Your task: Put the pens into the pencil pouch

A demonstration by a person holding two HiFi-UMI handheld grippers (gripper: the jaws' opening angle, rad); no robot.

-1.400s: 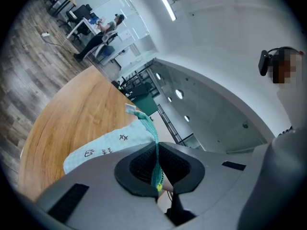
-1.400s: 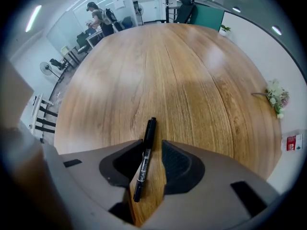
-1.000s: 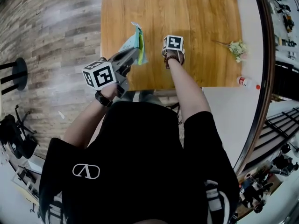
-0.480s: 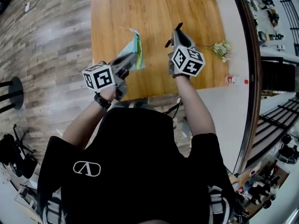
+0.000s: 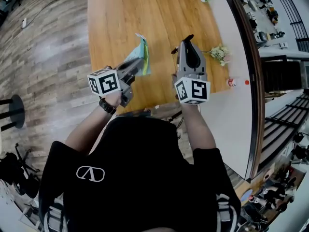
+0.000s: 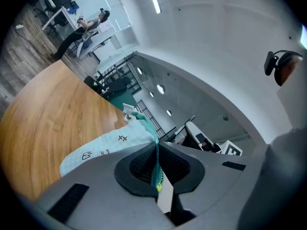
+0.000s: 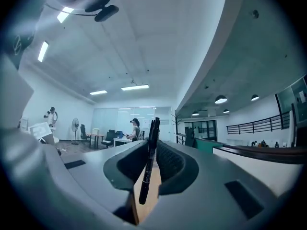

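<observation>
The left gripper (image 5: pixel 138 63) pinches the edge of the blue pouch (image 5: pixel 141 50) over the table (image 5: pixel 116 13). The right gripper (image 5: pixel 186 45) squeezes a black pen (image 7: pixel 147 166).

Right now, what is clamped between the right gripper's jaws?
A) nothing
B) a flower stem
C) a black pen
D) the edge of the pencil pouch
C: the right gripper view shows the right gripper shut on a black pen that stands upright between its pads, while the pencil pouch is pinched by the left gripper.
</observation>
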